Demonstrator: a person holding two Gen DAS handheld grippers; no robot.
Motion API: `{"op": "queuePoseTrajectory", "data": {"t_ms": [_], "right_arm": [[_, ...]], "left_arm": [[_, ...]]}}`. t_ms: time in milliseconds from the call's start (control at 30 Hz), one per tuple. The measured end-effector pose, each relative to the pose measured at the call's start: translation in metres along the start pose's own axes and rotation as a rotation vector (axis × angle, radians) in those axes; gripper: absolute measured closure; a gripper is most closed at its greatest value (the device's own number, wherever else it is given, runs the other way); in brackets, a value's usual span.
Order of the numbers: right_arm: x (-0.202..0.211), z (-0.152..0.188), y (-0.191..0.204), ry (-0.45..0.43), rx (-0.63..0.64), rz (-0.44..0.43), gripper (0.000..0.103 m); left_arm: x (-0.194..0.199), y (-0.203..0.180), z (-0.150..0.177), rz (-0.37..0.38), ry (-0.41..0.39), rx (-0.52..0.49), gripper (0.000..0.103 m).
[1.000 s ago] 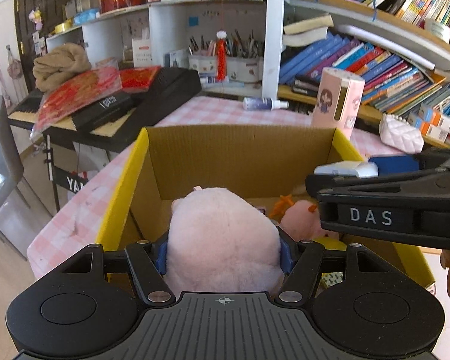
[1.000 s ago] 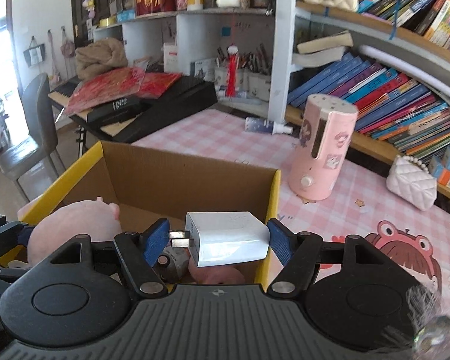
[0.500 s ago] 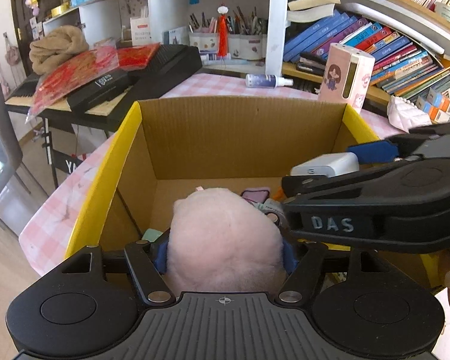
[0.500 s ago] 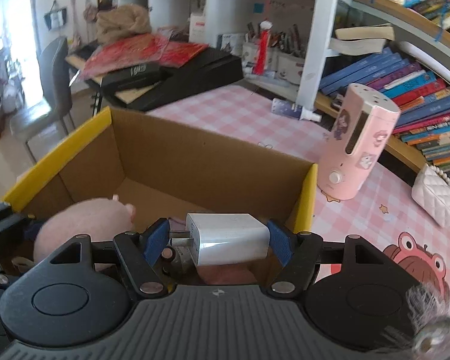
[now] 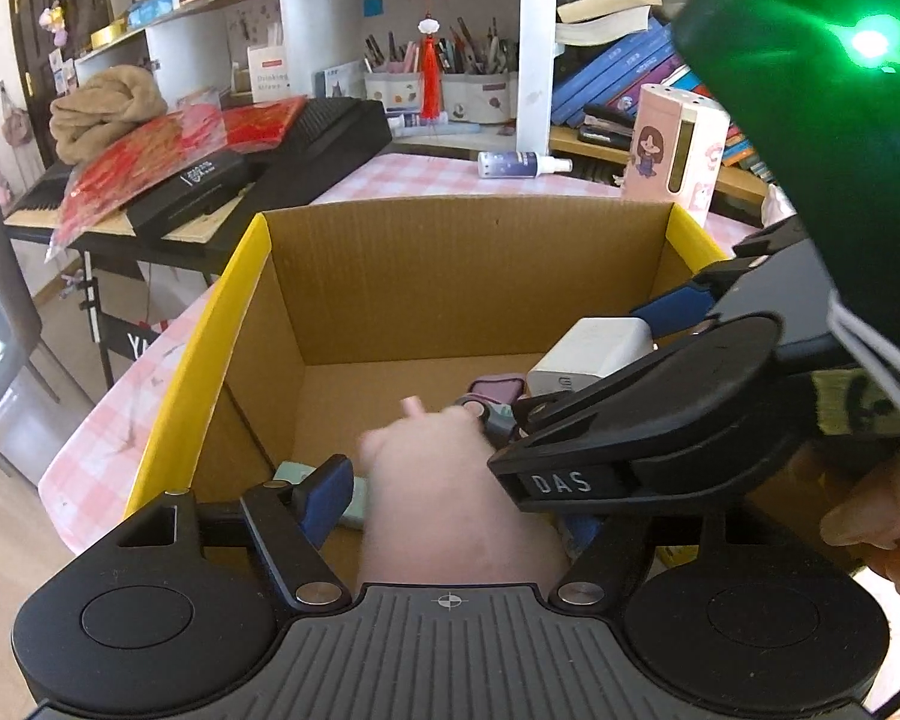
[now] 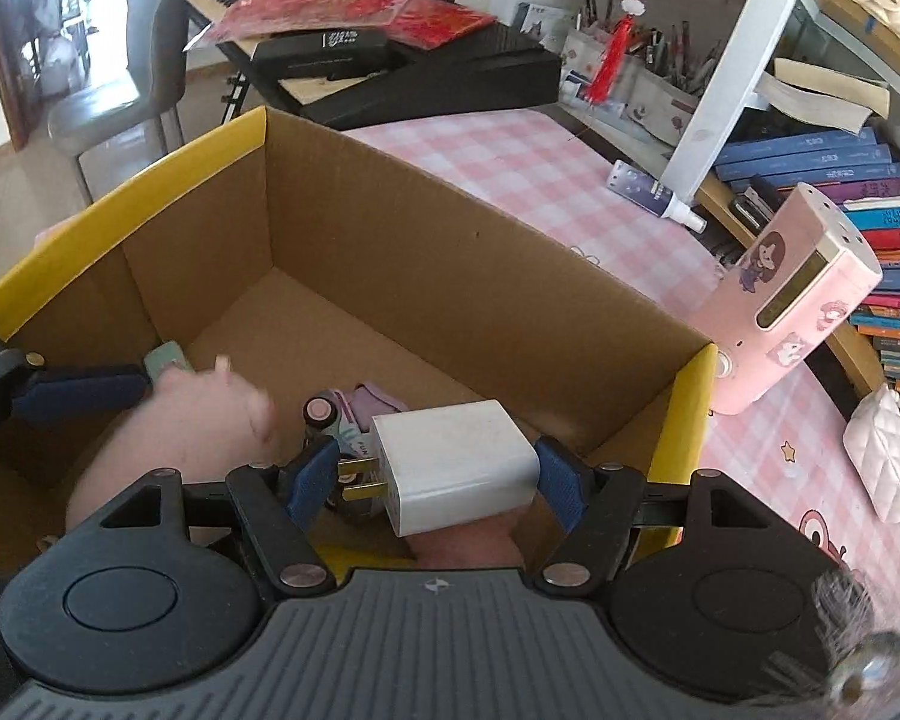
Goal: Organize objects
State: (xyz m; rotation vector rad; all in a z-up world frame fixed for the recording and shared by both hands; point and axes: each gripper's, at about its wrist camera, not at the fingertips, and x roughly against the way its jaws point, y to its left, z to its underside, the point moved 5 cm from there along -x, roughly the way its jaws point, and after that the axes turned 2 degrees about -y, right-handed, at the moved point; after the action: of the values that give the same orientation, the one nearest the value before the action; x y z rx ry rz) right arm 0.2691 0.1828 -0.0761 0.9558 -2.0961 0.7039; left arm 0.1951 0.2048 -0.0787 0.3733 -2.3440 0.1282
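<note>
Left tongs [image 5: 444, 507] opening over the cardboard box [image 5: 468, 276]; pink plush toy [image 5: 456, 498] sits between the blue pads [image 5: 327, 495], blurred, left pad clear of it, right pad hidden, so I read it as let go and dropping into the box. Right tongs [image 6: 435, 480] clenched on the white charger [image 6: 456, 465], prongs toward the left pad, hanging inside the box near its right wall. To do this well: finish spreading the left, lift straight out so the pads don't snag the plush, then lower the charger onto bare floor beside the small items already there before releasing. Box stands on a pink checked surface [image 6: 510, 162]; pink dispenser [image 6: 792, 306] just beside it, spray bottle [image 5: 519, 164] beyond, bookshelves [image 6: 840, 168] and a keyboard [image 6: 426, 75] behind.
</note>
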Motion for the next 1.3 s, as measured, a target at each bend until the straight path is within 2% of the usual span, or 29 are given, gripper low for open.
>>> {"op": "queuePoseTrajectory", "data": {"t_ms": [133,267,500,767,1100,1300], "right_arm": [[-0.002,0.000,0.002,0.012,0.010,-0.010,0.033],[0.004,0.001,0.001,-0.017,-0.004,-0.008,0.033],[0.034,0.000,-0.002,-0.127,-0.041,0.054,0.032],[0.100,0.012,-0.007,-0.292,-0.144,0.164,0.030],[0.178,0.059,-0.001,-0.419,-0.344,0.325,0.023],[0.207,0.102,0.019,-0.414,-0.458,0.413,0.018]], "left_arm": [[0.005,-0.002,0.000,0.011,-0.014,-0.002,0.028],[0.012,-0.001,0.000,0.008,-0.044,0.004,0.024],[0.028,0.003,-0.001,0.007,-0.087,0.017,0.024],[0.066,0.001,0.002,0.030,-0.170,-0.003,0.023],[0.120,0.012,0.025,0.046,-0.254,-0.011,0.018],[0.144,0.016,0.055,0.058,-0.240,-0.016,0.017]]}}
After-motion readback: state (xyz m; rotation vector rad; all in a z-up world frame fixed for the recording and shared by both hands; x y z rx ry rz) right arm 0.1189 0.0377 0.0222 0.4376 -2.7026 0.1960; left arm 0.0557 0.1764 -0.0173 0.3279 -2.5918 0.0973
